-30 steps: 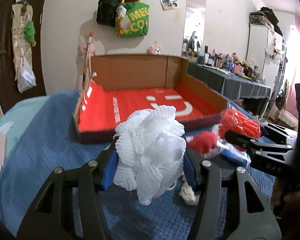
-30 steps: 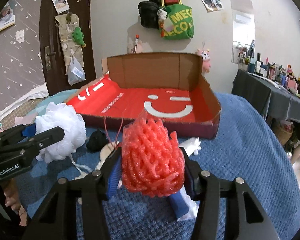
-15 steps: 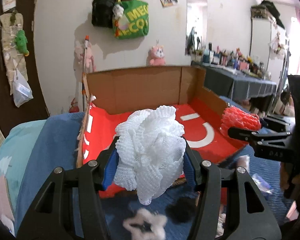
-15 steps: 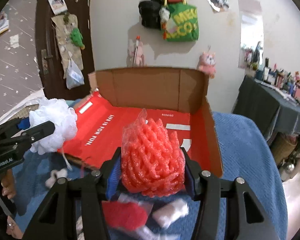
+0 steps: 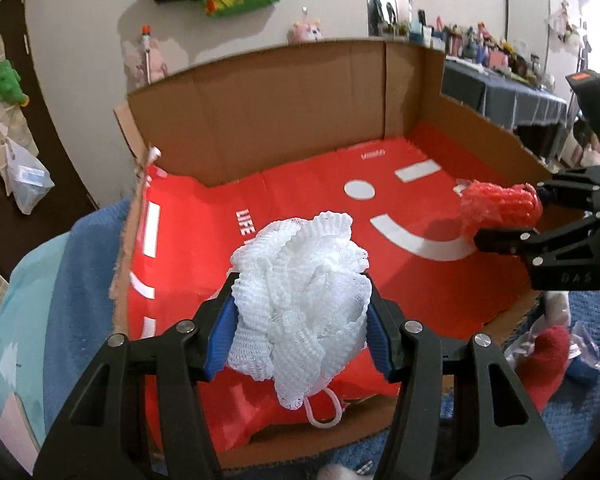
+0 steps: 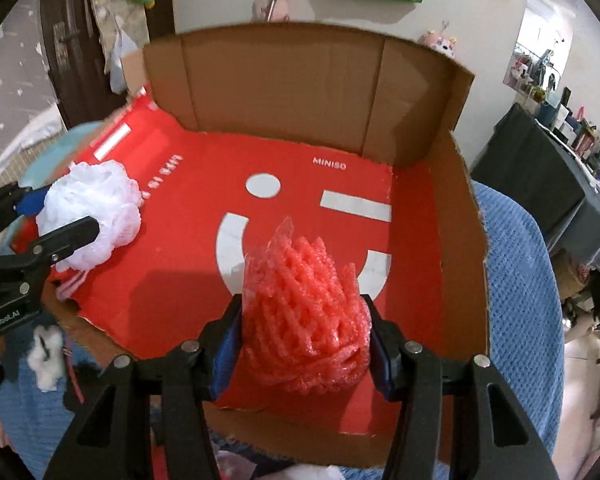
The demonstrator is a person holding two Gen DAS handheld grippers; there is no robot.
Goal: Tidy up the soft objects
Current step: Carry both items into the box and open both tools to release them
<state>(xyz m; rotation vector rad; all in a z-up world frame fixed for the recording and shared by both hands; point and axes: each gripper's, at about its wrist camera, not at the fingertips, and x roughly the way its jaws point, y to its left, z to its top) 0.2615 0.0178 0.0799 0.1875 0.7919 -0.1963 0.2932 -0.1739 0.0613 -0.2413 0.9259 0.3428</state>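
The left tool (image 5: 300, 328) is clamped on the white pouf (image 5: 300, 300); the right tool (image 6: 304, 344) is clamped on the red net (image 6: 306, 320). Both hang over the box (image 6: 284, 76), positioned for release inside.

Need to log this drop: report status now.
Left gripper shut on white mesh bath pouf; right gripper shut on red foam net bundle. Both over red-lined cardboard box. Box floor unobstructed.
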